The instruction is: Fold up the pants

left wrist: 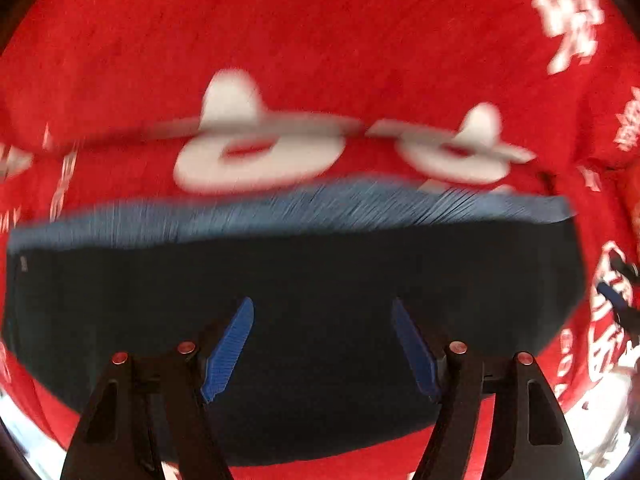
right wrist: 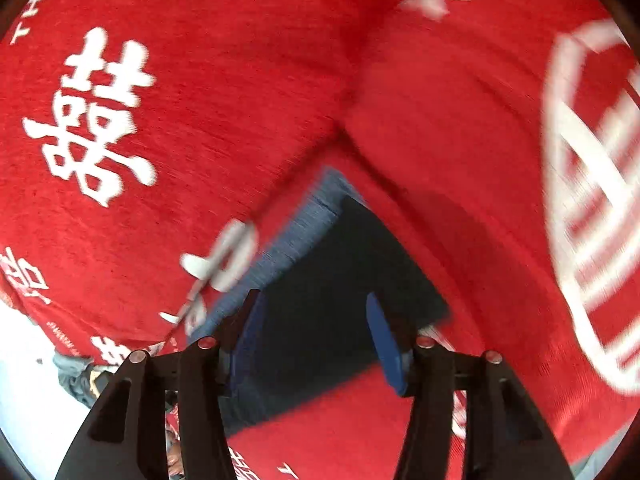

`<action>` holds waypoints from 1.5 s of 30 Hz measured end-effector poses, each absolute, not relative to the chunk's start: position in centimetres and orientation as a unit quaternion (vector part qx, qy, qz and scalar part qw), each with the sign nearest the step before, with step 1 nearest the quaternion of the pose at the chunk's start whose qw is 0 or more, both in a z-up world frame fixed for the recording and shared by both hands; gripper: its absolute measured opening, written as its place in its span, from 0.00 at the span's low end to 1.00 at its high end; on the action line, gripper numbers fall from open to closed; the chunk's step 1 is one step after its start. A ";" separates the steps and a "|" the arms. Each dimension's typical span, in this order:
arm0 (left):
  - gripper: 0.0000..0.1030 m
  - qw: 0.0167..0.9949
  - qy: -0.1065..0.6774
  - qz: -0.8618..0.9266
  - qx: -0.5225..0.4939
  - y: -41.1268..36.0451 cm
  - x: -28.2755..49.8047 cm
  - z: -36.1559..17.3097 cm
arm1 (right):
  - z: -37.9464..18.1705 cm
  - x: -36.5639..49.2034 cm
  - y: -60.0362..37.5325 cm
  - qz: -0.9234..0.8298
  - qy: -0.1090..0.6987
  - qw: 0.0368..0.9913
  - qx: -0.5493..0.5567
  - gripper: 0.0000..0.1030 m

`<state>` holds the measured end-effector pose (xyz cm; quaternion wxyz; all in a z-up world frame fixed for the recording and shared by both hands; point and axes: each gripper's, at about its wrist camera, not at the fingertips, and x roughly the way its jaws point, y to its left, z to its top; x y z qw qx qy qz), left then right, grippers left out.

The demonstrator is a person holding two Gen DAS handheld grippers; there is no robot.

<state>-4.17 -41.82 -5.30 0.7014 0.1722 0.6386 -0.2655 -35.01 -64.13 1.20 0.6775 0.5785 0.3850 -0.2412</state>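
The pants (left wrist: pixel 300 280) are dark navy with a lighter blue ribbed waistband (left wrist: pixel 280 212), lying folded flat on a red cloth. My left gripper (left wrist: pixel 322 312) is open above the dark fabric, its blue pads (left wrist: pixel 232 344) apart and empty. In the right wrist view one end of the pants (right wrist: pixel 340 264) with the waistband (right wrist: pixel 288 248) shows. My right gripper (right wrist: pixel 316 308) is open over that end, with nothing between its blue pads (right wrist: pixel 384 340). Both views are blurred by motion.
A red cloth with white characters (left wrist: pixel 320 40) covers the surface under the pants; it is rumpled into folds (right wrist: pixel 352 92) in the right wrist view. The other gripper (left wrist: pixel 620 296) shows at the right edge of the left wrist view. A pale floor (right wrist: pixel 24 360) shows at lower left.
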 end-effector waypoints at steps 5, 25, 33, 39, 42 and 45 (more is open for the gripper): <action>0.71 0.703 0.645 -0.239 0.178 -41.3 -4.1 -7.0 | -4.2 -36.7 -62.5 -0.234 0.395 0.626 0.631 0.15; 0.72 0.715 0.641 -0.215 0.180 -35.5 0.8 -5.1 | 1.3 -33.0 -58.1 -0.237 0.465 0.681 0.513 0.45; 0.72 0.721 0.640 -0.215 0.158 -25.2 3.3 -5.7 | 4.6 -18.9 -47.5 -0.089 0.516 0.747 0.410 0.45; 0.72 0.731 0.638 -0.205 0.130 -14.7 7.7 -5.3 | 4.4 -3.9 -34.9 0.047 0.563 0.760 0.320 0.45; 0.72 0.748 0.628 -0.182 0.115 -8.5 11.0 -5.1 | 3.5 4.1 -28.1 0.121 0.586 0.759 0.257 0.45; 0.72 0.757 0.625 -0.162 0.103 -3.7 13.4 -5.8 | 2.3 11.6 -21.5 0.193 0.609 0.744 0.196 0.46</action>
